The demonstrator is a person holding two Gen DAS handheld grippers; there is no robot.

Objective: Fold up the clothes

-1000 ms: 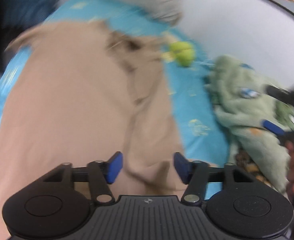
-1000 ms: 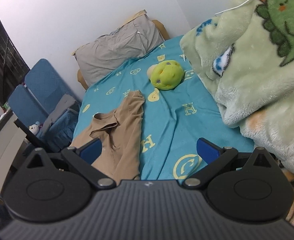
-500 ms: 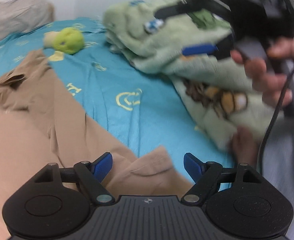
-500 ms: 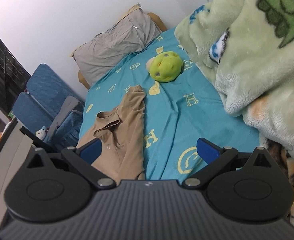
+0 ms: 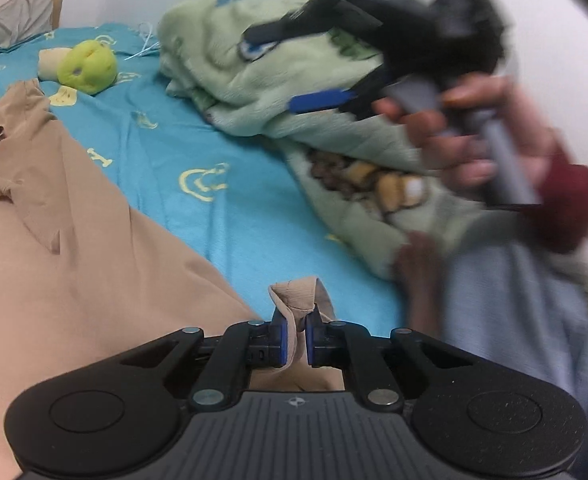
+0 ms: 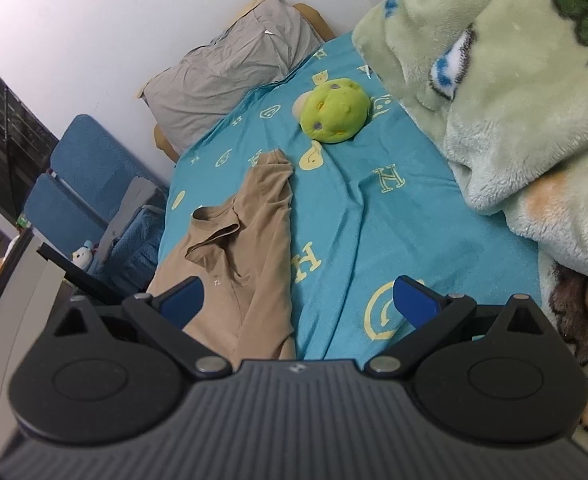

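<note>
The tan shirt (image 5: 66, 240) lies flat on the blue bed (image 5: 198, 208), and the left claw (image 5: 294, 334) is pinched tight on its near corner. The right claw (image 6: 300, 300) hangs above the bed, wide apart, holding nothing. To fold well, it should pinch another corner so both lift evenly.

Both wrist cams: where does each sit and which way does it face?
Left wrist: on the left gripper, low over the bed, facing across the tan shirt to the green blanket; its jaws pinch a shirt edge; right gripper and the hand holding it show, blurred.
Right wrist: on the right gripper, raised, jaws open, facing up the bed toward the grey pillow.
Shared: shirt, blanket, green plush, teal sheet.
</note>
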